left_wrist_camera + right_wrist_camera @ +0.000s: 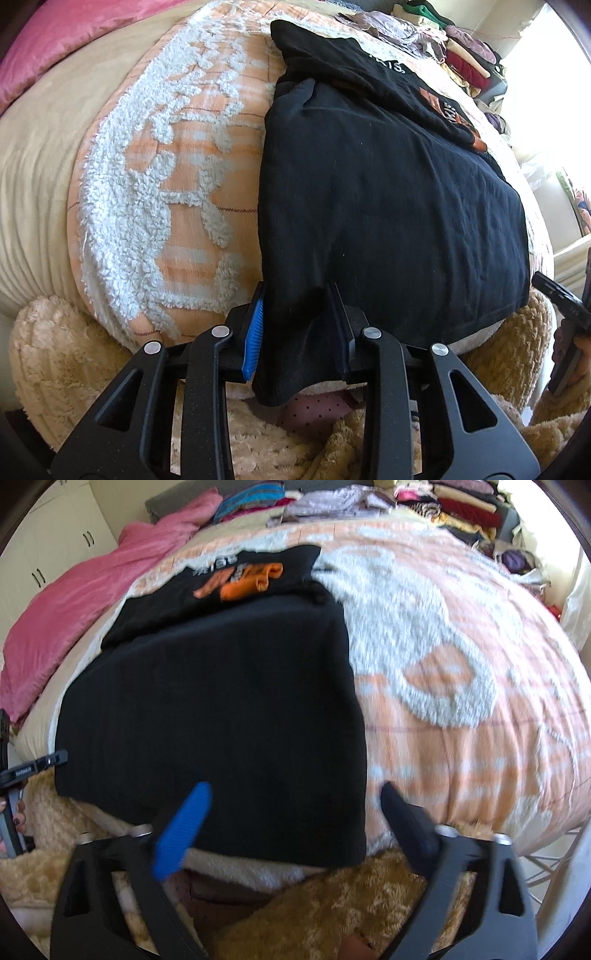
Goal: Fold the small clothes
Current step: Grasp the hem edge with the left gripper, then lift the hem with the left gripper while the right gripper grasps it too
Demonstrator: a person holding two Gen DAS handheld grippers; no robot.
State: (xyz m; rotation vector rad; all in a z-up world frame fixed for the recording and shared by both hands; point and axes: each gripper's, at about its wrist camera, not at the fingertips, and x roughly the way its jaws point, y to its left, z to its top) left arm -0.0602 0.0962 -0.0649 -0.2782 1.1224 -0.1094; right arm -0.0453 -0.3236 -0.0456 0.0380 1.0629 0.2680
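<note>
Where pink bedding [74, 602] ends, clothes piles [461, 506] seemingly begin.

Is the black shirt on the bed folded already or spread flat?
Partly folded: the black shirt has a plain black layer lying over its lower part, hiding part of the orange print.

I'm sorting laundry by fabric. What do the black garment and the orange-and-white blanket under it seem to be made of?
Black garment: looks like soft matte knit, probably cotton jersey; it drapes limply, shows fine lint and a stitched hem. Orange-and-white blanket: seems a flat woven orange ground with raised white fleecy tufts, like sherpa or chenille; fibre unclear.
</note>
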